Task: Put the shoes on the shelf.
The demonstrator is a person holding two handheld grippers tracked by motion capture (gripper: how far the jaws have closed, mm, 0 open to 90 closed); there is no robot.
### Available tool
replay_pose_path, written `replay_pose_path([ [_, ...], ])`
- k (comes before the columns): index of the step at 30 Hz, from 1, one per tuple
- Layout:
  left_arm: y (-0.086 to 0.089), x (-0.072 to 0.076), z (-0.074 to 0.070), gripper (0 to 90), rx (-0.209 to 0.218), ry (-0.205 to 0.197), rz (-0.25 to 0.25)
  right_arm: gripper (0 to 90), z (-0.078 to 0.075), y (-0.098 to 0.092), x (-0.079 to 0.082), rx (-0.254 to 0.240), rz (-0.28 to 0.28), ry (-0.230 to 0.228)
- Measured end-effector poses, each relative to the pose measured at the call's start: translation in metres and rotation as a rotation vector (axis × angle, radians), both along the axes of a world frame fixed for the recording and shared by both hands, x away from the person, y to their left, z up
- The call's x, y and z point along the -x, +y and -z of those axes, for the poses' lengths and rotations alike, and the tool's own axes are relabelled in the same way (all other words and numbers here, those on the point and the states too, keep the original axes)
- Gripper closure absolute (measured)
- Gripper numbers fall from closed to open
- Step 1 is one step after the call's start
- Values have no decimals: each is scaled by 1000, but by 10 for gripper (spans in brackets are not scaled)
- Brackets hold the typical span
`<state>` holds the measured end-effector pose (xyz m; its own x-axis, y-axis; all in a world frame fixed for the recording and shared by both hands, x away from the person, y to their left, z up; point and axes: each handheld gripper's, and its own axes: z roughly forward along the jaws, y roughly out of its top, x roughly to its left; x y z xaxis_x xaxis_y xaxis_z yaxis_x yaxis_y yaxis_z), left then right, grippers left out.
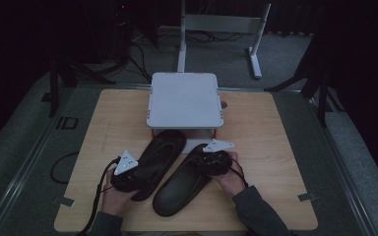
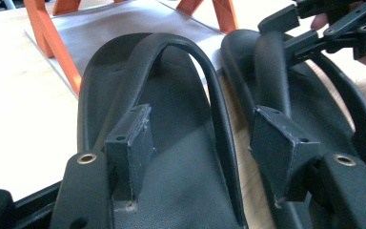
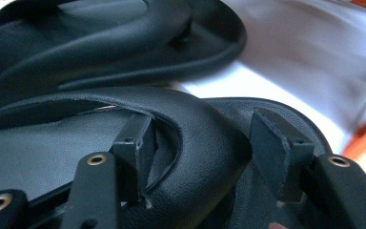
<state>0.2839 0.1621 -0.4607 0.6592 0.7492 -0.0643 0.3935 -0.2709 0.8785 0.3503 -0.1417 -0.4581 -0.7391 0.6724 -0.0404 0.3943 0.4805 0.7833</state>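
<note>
Black sandals lie side by side on the wooden bench [image 1: 103, 123] in the high view, toes toward a white stand [image 1: 184, 101] with orange legs. The left sandal [image 1: 158, 157] has the left gripper [image 1: 128, 173] at its heel end; the right sandal [image 1: 179, 186] has the right gripper [image 1: 212, 160] over its strap.

Looking along the left gripper [image 2: 205, 145], the jaws stand apart, pads clear of the leather. One pad sits over the left sandal's [image 2: 171, 157] footbed, the other over the edge of the right sandal [image 2: 286, 81]; the left sandal's strap runs between them. Farther off, the right gripper [image 2: 290, 36] closes on the right sandal's strap.

From the right gripper [image 3: 202, 143], the jaws pinch the right sandal's [image 3: 195, 143] broad strap, one pad under it, one outside. The left sandal [image 3: 100, 43] lies beyond.
</note>
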Motion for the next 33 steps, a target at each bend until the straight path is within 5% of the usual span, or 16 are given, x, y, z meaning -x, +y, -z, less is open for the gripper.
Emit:
replay_pose_path([
  [10,-3,-1,2,399,-8,14,11,432,0,22,-6,26,-81,3],
  [24,-29,0,6,364,-65,40,70,439,2,23,-20,45,-58,-10],
  [33,-52,-2,15,367,-134,43,60,403,3,20,-18,45,-42,-10],
])
